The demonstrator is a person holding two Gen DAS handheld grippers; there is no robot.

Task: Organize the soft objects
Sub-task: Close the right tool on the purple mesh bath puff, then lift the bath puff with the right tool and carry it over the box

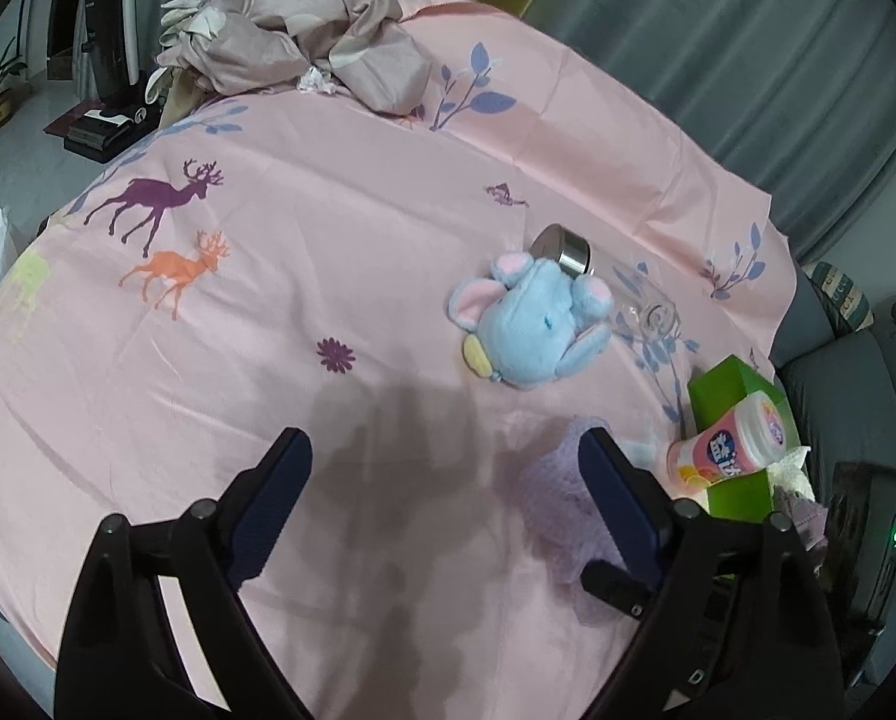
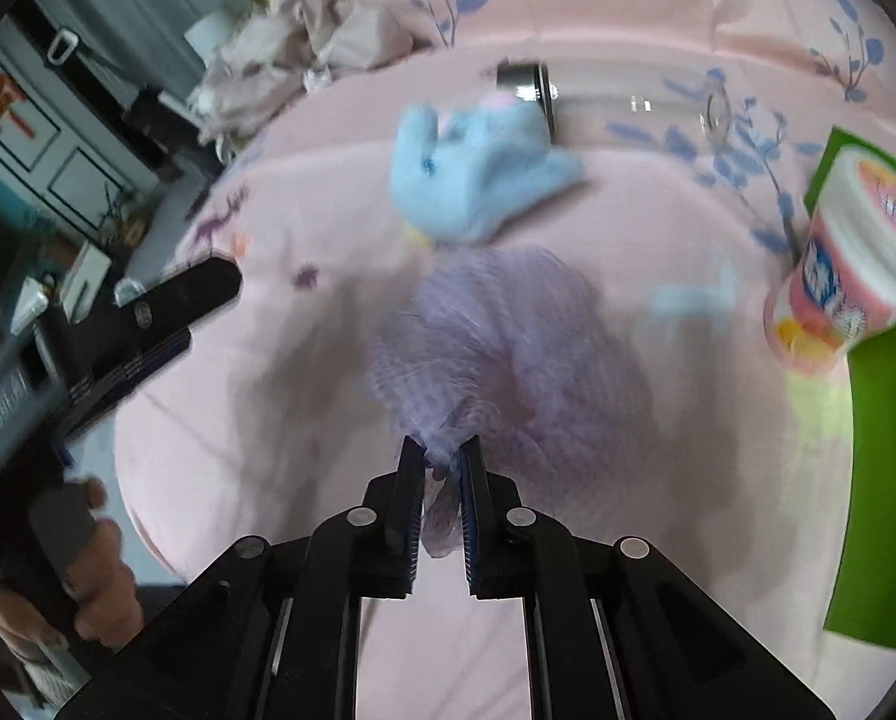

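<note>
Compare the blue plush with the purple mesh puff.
The blue plush is a solid fuzzy toy with pink ears; the purple puff is see-through netting. The plush lies free beside a glass bottle; the puff is pinched in the right gripper. Both are soft and rest on the pink sheet.

A pink and white tub (image 1: 730, 438) lying against a green box (image 1: 742, 450) carries a blue label with white characters too blurred to read, and no other writing in either view is legible.
</note>
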